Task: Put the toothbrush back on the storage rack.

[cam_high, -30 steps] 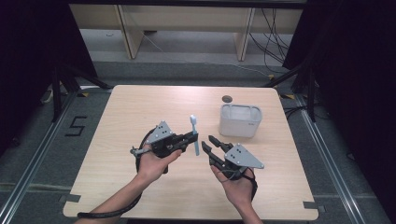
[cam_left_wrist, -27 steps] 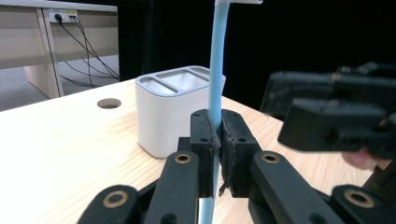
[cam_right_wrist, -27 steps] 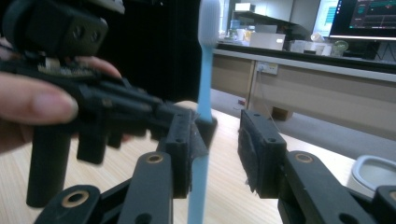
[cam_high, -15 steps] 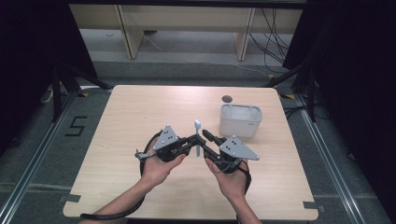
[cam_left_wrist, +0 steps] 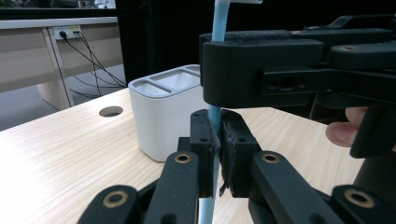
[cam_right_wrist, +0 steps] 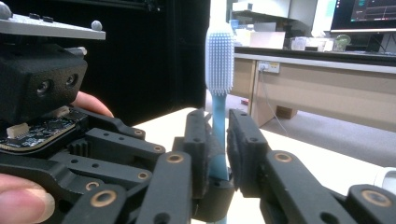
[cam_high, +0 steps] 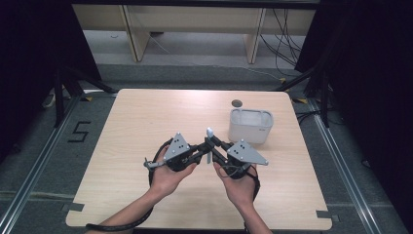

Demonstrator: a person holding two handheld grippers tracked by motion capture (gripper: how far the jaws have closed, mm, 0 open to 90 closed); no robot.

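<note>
1. While the left gripper [cam_left_wrist: 215, 154] is clamped on the toothbrush [cam_high: 209, 141] low on its handle, the right gripper [cam_right_wrist: 217, 144] is closing around the handle higher up, so the handover at the centre of the high view is half done
2. Left to do, I judge: release by one gripper, then the toothbrush goes into the white holder [cam_high: 250, 126] at centre right
3. The wooden table [cam_high: 146, 117] is bare; desks and cables fill the upper frame

Even overhead light on the table [cam_high: 146, 122], dark surroundings; nearest tool parts blurred.
</note>
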